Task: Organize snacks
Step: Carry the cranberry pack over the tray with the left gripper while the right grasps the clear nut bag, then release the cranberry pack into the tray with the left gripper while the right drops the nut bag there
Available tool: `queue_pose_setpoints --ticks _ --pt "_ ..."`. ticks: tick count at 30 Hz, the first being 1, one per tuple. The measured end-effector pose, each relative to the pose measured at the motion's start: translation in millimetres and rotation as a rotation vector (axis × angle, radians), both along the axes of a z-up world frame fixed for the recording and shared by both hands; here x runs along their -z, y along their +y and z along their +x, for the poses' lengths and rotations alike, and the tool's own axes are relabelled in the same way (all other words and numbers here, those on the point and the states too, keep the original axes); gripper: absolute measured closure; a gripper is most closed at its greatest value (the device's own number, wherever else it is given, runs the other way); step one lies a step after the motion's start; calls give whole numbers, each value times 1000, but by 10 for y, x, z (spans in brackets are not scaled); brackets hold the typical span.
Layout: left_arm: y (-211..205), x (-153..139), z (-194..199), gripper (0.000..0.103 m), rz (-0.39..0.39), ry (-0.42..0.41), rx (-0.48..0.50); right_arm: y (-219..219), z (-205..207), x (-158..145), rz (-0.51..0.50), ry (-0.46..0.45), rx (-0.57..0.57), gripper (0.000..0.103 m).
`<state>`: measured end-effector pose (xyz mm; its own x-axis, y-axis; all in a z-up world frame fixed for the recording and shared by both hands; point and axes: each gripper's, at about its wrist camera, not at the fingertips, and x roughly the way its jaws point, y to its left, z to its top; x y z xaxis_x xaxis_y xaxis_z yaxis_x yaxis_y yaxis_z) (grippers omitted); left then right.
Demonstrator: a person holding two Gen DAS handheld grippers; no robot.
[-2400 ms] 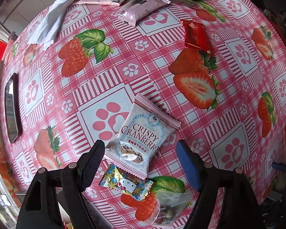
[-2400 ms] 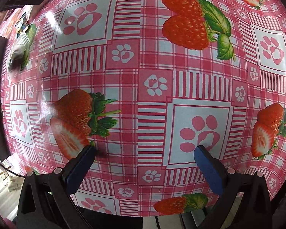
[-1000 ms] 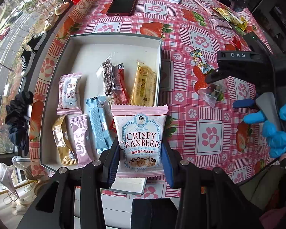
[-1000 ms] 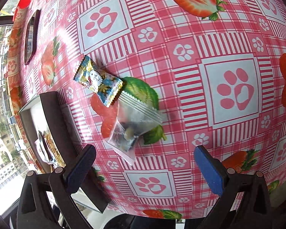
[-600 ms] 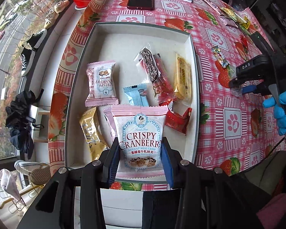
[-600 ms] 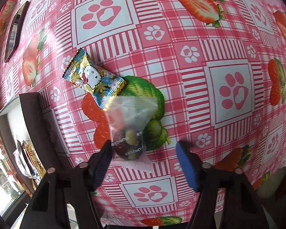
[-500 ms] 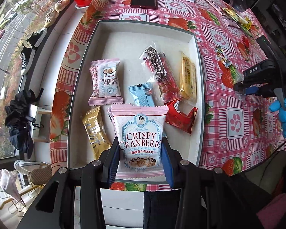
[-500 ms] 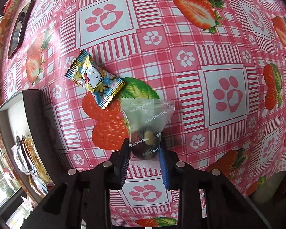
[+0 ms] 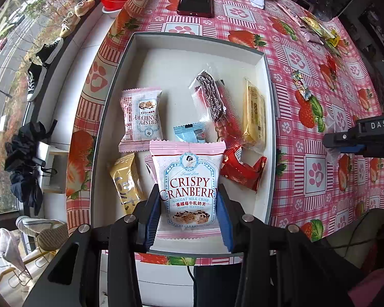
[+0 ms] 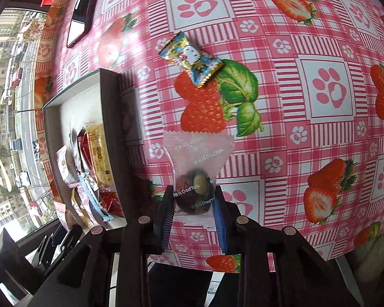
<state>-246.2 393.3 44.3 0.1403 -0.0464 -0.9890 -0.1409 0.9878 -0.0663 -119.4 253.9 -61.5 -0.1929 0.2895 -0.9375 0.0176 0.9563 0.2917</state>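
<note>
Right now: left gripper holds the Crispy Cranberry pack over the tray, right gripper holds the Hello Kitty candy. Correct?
Not quite. The right gripper is shut on the clear DadTalk nut packet; the Hello Kitty candy lies on the tablecloth, per the right wrist view. The rest is right.

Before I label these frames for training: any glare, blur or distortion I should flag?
Left wrist view: sharp; strong fisheye bending of the tray rim; black corners; the Crispy Cranberry pack reads clearly. Right wrist view: softer, with motion smear on the tray contents at left, white glare on the phone, and a bulging tablecloth; the clear pack is legible.
</note>
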Motion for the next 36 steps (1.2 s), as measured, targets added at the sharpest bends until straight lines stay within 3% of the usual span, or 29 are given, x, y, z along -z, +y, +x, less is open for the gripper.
queue_pose_setpoints --ticks 12,23,24,25,26,27,28,29,36 --pt "134 49 -25 59 8 9 -67 726 -251 -205 37 -61 -309 73" --pt "154 295 -21 58 10 59 -100 1290 -372 5 70 -33 -436 73" --pt "154 302 -17 54 11 60 -103 1296 -363 28 64 -21 -442 72" --pt "158 307 -11 43 11 64 -104 1267 -346 33 47 -16 -445 72" --pt "158 306 -7 36 12 65 -107 1232 -323 40 27 -18 -442 62" --pt "160 295 -4 27 14 61 -111 1164 -280 25 11 -30 -434 34" --pt "157 280 3 26 14 58 -113 1081 -236 -5 -8 -58 -422 22" --pt "148 269 16 26 14 58 -111 975 -173 -51 -32 -93 -413 17" --pt "-47 152 159 26 58 63 -100 84 497 122 -276 -167 -304 17"
